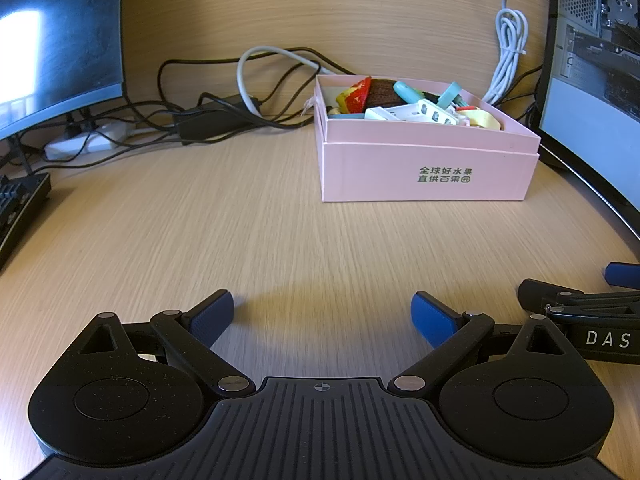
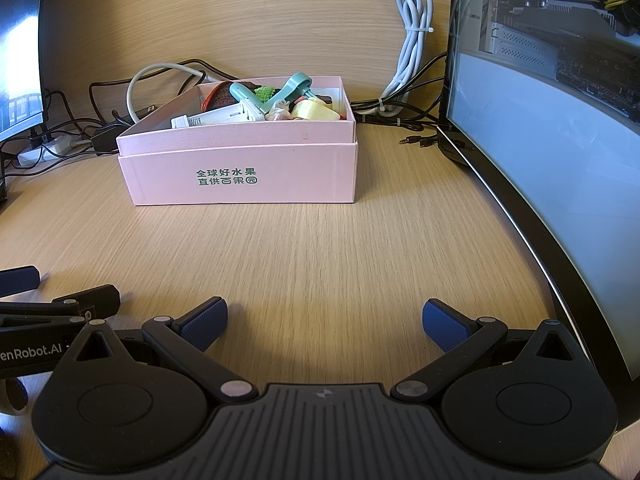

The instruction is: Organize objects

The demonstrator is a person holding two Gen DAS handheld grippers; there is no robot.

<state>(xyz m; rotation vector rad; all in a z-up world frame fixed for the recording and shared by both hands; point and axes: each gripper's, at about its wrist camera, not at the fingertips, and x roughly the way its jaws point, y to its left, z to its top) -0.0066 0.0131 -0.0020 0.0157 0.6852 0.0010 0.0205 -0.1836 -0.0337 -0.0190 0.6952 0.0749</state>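
Nearest the left wrist camera, the left gripper sits low over a pale wood-grain desk, its two blue-padded fingers spread wide with only bare desk between them. The right gripper is likewise low over the desk, jaws wide apart and holding nothing. The two tools sit side by side: the edge of the right one shows at the far right of the left view, and the left one shows at the left edge of the right view. Further back on the desk stands a pink cardboard box, open at the top, with green Chinese characters printed on its near face. It lies to the right of centre in the left view and slightly left of centre in the right view, well apart from both grippers. Inside it is a jumble of small things: a teal plastic clip, a white plastic piece, a yellow object, a red and yellow item and something dark brown and knitted. Behind the box, a tangle of black cables and a white power strip lie at the far left, and a bundled white cable hangs against the wooden back panel. A curved monitor stands on the right, another monitor on the far left.
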